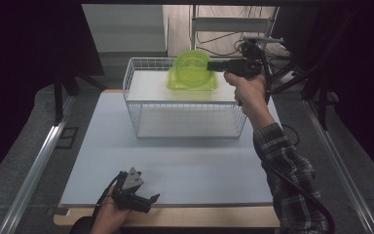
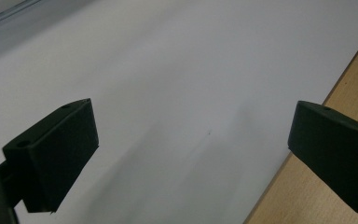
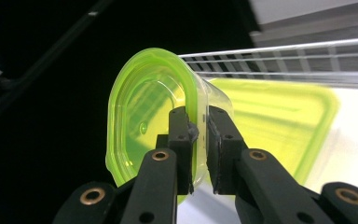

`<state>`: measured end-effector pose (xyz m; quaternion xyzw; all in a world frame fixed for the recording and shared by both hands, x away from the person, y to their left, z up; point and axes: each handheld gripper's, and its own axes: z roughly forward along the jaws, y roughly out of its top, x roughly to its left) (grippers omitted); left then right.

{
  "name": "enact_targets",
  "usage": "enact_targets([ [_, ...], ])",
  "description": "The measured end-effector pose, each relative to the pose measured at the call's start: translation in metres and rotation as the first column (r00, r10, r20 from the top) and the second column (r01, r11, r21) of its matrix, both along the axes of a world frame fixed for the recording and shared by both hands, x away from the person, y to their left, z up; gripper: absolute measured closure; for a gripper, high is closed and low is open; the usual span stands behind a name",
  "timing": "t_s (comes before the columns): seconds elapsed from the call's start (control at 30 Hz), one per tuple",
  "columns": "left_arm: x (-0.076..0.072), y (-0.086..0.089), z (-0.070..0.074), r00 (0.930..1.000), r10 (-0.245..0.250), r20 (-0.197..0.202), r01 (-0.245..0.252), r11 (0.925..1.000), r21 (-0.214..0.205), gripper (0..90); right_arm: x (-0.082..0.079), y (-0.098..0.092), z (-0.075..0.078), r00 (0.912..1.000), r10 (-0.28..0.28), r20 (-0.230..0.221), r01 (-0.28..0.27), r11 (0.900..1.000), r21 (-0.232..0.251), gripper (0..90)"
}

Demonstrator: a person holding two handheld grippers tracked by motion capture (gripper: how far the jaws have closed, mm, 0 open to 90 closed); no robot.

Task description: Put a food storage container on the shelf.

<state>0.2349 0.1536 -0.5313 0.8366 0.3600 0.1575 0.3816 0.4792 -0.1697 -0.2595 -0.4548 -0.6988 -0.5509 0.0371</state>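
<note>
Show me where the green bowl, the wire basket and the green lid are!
green bowl (image 3: pixel 144 116), right gripper view, on its inside.
wire basket (image 1: pixel 187 119), high view, on its front wall.
green lid (image 3: pixel 279 116), right gripper view, on its flat middle.

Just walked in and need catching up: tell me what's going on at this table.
A person works with tongs in each hand. The right tongs are shut on the rim of a green plastic container, held tipped on edge above a wire basket, where a second green container lies. The left tongs rest open and empty near the table's front edge.
</note>
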Motion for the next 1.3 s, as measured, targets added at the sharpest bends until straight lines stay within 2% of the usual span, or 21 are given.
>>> enact_targets([
  [0.1,0.000,0.001,0.000,1.0000,-0.002,-0.001,0.002,1.0000,-0.005,1.5,0.012,0.004,-0.002,0.9992,-0.039,-0.009,0.039,0.9990,-0.024,80.8],
  [0.2,0.000,0.001,0.000,1.0000,-0.002,-0.004,0.002,1.0000,-0.004,1.5,0.019,0.006,-0.004,0.9979,-0.061,-0.018,0.061,0.9980,-0.014,80.1],
  [0.23,0.000,0.001,0.000,1.0000,-0.002,-0.003,0.002,1.0000,-0.005,1.5,0.020,0.007,-0.004,0.9975,-0.070,-0.014,0.069,0.9973,-0.024,79.1],
  [0.3,0.000,0.001,0.000,1.0000,-0.002,-0.003,0.002,1.0000,-0.005,1.5,0.020,0.010,-0.003,0.9957,-0.093,0.007,0.093,0.9934,-0.066,76.1],
  [0.37,0.000,0.001,0.000,1.0000,-0.005,-0.005,0.005,1.0000,0.001,1.5,0.020,0.013,-0.001,0.9936,-0.109,0.029,0.112,0.9849,-0.132,69.7],
  [0.4,0.000,0.001,0.000,1.0000,-0.006,-0.004,0.006,1.0000,0.001,1.5,0.021,0.015,-0.001,0.9925,-0.116,0.038,0.120,0.9818,-0.147,66.8],
  [0.47,0.000,0.001,0.000,1.0000,-0.007,-0.006,0.007,1.0000,0.003,1.5,0.022,0.016,0.000,0.9919,-0.120,0.042,0.125,0.9805,-0.152,66.7],
  [0.53,0.000,0.001,-0.001,1.0000,-0.006,-0.006,0.006,1.0000,0.005,1.5,0.023,0.017,0.001,0.9905,-0.127,0.053,0.135,0.9750,-0.177,64.4],
  [0.67,0.000,0.001,0.000,1.0000,-0.004,-0.006,0.004,1.0000,0.004,1.5,0.021,0.017,0.002,0.9904,-0.113,0.080,0.126,0.9741,-0.188,51.7],
  [0.8,0.000,0.001,0.000,1.0000,-0.004,-0.006,0.004,1.0000,0.003,1.5,0.003,0.008,0.007,0.9867,-0.073,0.145,0.106,0.9672,-0.231,41.6],
  [0.9,0.000,0.000,0.000,1.0000,-0.006,-0.005,0.006,1.0000,0.007,1.5,-0.015,-0.001,0.004,0.9845,-0.042,0.170,0.083,0.9673,-0.240,37.1],
  [1.07,0.000,0.000,0.000,1.0000,-0.005,-0.002,0.005,0.9999,0.010,1.5,-0.047,-0.020,-0.019,0.9816,0.017,0.190,0.031,0.9687,-0.246,31.9],
  [1.13,0.000,0.000,0.000,1.0000,0.000,0.000,0.000,1.0000,0.001,1.5,-0.055,-0.024,-0.028,0.9800,0.033,0.196,0.020,0.9647,-0.262,30.5],
  [1.2,0.000,0.000,0.000,1.0000,0.000,0.002,0.000,1.0000,-0.004,1.5,-0.066,-0.028,-0.039,0.9749,0.054,0.216,0.011,0.9571,-0.290,28.4],
  [1.3,0.000,0.001,0.000,1.0000,0.002,0.001,-0.002,0.9999,-0.012,1.5,-0.076,-0.032,-0.054,0.9735,0.074,0.216,-0.006,0.9538,-0.300,26.0],
])
